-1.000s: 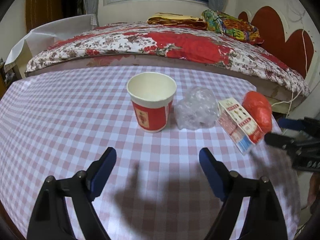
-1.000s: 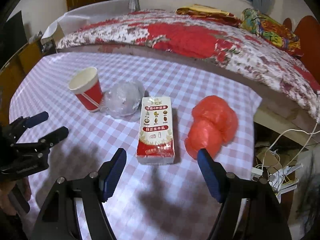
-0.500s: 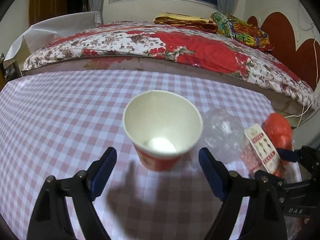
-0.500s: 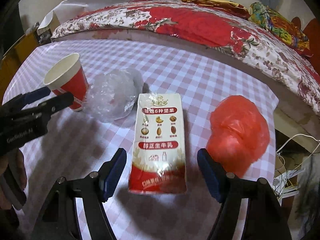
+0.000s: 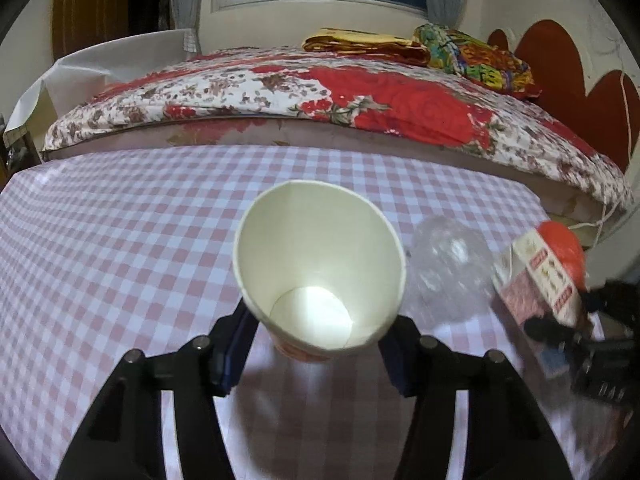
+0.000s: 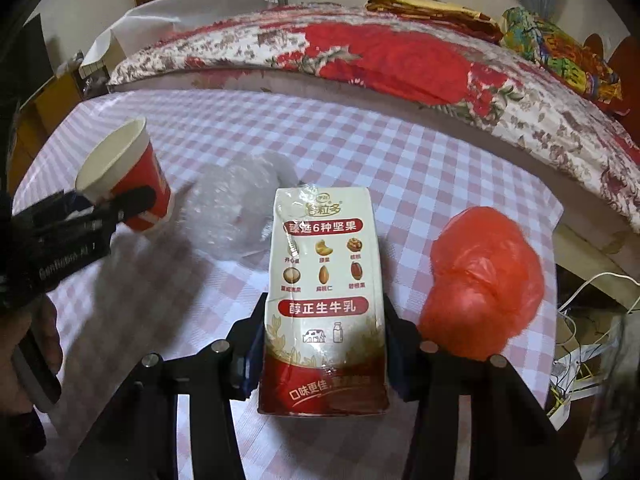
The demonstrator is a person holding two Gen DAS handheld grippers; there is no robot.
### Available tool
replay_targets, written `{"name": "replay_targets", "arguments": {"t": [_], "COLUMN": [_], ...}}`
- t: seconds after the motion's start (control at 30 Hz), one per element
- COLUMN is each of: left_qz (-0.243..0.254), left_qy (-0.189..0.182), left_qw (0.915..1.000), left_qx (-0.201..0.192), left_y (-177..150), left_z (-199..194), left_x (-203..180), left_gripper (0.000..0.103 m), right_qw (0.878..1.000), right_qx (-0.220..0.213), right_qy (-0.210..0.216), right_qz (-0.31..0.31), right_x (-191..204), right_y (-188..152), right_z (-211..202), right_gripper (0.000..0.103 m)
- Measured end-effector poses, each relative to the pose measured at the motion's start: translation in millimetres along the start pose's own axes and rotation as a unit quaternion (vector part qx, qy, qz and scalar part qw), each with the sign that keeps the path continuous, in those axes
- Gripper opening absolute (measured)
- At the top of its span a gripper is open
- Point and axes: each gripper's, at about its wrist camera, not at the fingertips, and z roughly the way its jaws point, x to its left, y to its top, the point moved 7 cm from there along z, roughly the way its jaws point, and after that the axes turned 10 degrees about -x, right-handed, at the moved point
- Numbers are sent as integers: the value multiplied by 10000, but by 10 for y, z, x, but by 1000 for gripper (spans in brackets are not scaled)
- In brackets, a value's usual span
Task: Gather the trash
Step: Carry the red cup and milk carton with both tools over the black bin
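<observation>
The cup (image 5: 318, 276) is clamped by the just-closing left tongs (image 5: 316, 344); the carton (image 6: 325, 300) is clamped by the just-closing right tongs (image 6: 324, 348).

Red-and-white paper cup (image 5: 320, 272), pink-checked tablecloth (image 5: 120, 240), orange-red bag (image 6: 484, 280), floral red bedspread (image 5: 360, 96)

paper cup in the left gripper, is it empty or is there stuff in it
Empty: the left wrist view looks into the paper cup and shows only its bare white bottom.
</observation>
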Motion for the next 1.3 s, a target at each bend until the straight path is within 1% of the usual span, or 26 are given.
{"name": "replay_targets", "arguments": {"t": [0.3, 0.53, 0.77, 0.97, 1.3], "left_qz": [233, 244, 204, 251, 515], "left_qy": [-57, -165, -308, -460, -943], "left_qw": [9996, 9994, 9991, 9984, 9940], "left_qx": [-129, -189, -186, -191, -189], "left_y": [-132, -213, -361, -459, -568], "left_z": [-556, -910, -1212, -1415, -1643], "left_x": [-179, -326, -491, -709, -1364], "left_gripper": [58, 57, 58, 58, 58], "right_qw": [9995, 9987, 9976, 9966, 9932], "right_qx": [-294, -506, -683, -787, -857], "right_qy": [-24, -27, -41, -135, -426], "right_qz": [62, 30, 95, 211, 657], "right_x": [113, 207, 191, 102, -331], "right_y": [-80, -164, -303, -497, -909], "right_z": [-590, -1064, -1494, -1803, -2230], "right_gripper": [52, 52, 52, 52, 52]}}
